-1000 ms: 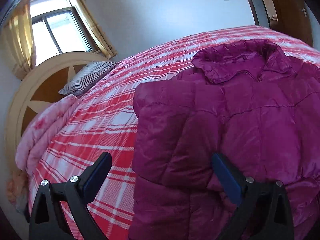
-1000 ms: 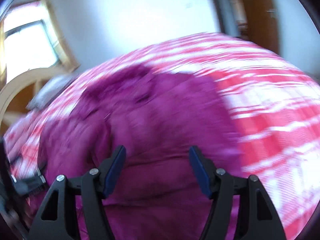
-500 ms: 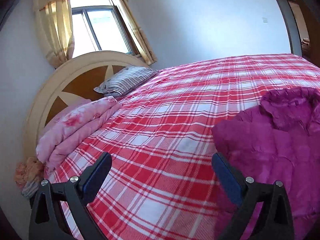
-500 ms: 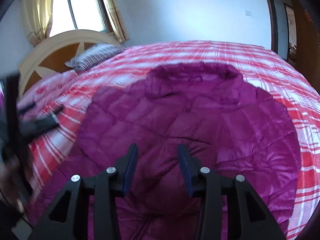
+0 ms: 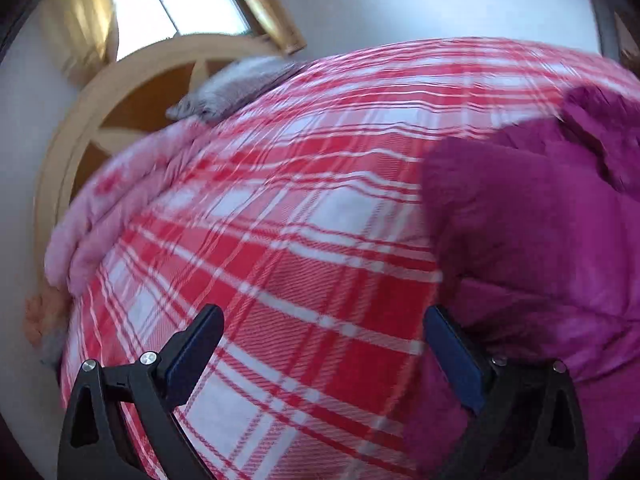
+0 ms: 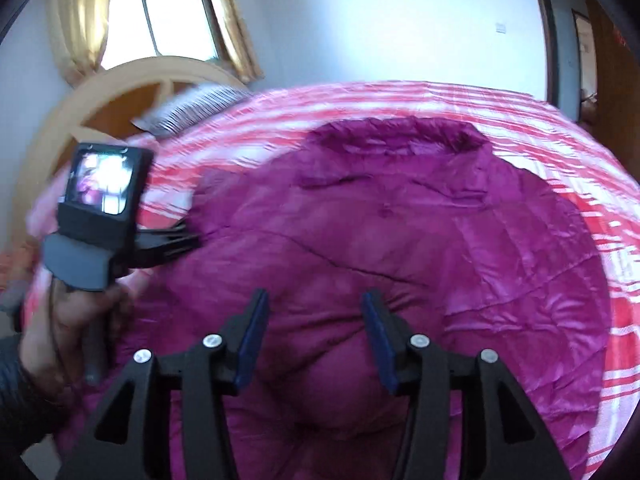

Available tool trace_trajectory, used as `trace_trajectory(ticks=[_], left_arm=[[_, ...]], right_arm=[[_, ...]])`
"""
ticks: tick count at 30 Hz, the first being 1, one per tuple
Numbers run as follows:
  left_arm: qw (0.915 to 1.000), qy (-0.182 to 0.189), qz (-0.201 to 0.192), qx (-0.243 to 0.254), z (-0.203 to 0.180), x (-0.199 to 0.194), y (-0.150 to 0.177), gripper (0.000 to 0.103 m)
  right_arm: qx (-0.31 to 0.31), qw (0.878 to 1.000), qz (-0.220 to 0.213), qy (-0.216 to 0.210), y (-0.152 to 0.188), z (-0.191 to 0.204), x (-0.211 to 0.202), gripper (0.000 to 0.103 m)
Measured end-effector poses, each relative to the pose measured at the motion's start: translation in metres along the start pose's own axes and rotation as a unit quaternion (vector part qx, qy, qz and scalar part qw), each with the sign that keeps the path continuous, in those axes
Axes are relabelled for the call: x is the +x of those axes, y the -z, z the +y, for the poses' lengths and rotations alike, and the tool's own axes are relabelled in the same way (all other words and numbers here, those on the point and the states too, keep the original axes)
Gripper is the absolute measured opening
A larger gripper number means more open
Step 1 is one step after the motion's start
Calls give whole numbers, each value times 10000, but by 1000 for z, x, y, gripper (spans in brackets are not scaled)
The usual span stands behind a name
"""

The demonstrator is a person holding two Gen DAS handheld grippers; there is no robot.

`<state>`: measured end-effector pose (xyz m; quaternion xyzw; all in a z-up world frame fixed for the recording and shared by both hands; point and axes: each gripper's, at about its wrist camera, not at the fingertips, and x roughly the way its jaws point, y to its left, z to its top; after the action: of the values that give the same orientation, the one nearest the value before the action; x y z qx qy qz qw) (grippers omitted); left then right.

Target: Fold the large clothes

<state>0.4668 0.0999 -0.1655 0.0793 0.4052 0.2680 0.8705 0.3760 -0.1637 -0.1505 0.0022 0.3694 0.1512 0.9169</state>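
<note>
Both wrist views look steeply down, sharing the jacket (image 6: 400, 248).

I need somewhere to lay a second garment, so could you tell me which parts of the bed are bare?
Bare plaid cover lies between the jacket and the pink quilt; a strip runs beyond the collar. The headboard side is crowded.

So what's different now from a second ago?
The left hand-held gripper, jaws wide, swung off the purple jacket to over the checked bedspread at its edge. The right hand-held gripper narrowed, is opening again, and hangs over the jacket's lower part, pads not pressing it. Nothing was taken hold of. The jacket still lies flat, the pillow by the headboard.
</note>
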Motion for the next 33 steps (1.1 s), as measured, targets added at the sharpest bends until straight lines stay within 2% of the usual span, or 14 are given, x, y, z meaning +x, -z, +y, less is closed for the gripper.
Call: trace_trajectory(ticks=[2,5,8,11,13,15,16,17,19,20,23,28,30,33], left_arm=[[9999,-84,28,-61,10,3,-2,100],[9991,-283,-163,-285,28,-2,-10,100],[9974,-196,-453,-531,35,-24,-24,100],[9953,-270,-915,-192,9,-48,-44,100],[9928,-445,-1113,74,-13,-53,-56,100],[9859,-1024,-1198,566,-43,-42,-65,100],[9791,-1413,-1228,795,-55,-32,-66,100],[9675,-1894,-1253,1115,-70,-17,-63,100],[9584,-2160,-1149,1468,-84,6,-55,100],[9590,-2127,-1053,1548,-88,17,-51,100],[9697,-1806,-999,1305,-82,25,-51,100],[9928,-800,-398,799,-59,47,-58,100],[9958,-601,-259,644,-56,53,-58,101],[9946,-696,-344,693,-61,51,-57,101]], right_arm=[[42,9996,260,-44,5,-2,18,52],[79,9998,172,-91,6,-2,17,57],[26,9998,82,-161,7,0,14,60],[225,9990,-147,-362,2,-3,0,61],[277,9983,-396,-337,-9,-2,-12,61],[195,9987,-424,-197,-17,2,-12,61],[169,9991,-378,-124,-20,1,-9,61],[153,9994,-316,-64,-22,-1,-3,61],[113,9999,-85,35,-18,-6,11,60],[83,9999,33,70,-15,-9,19,59],[74,9999,61,-33,-8,-11,25,59],[-64,9996,278,59,-7,-8,33,65],[-130,9994,310,121,-7,-5,35,66],[-178,9993,294,164,-5,-3,36,66]])
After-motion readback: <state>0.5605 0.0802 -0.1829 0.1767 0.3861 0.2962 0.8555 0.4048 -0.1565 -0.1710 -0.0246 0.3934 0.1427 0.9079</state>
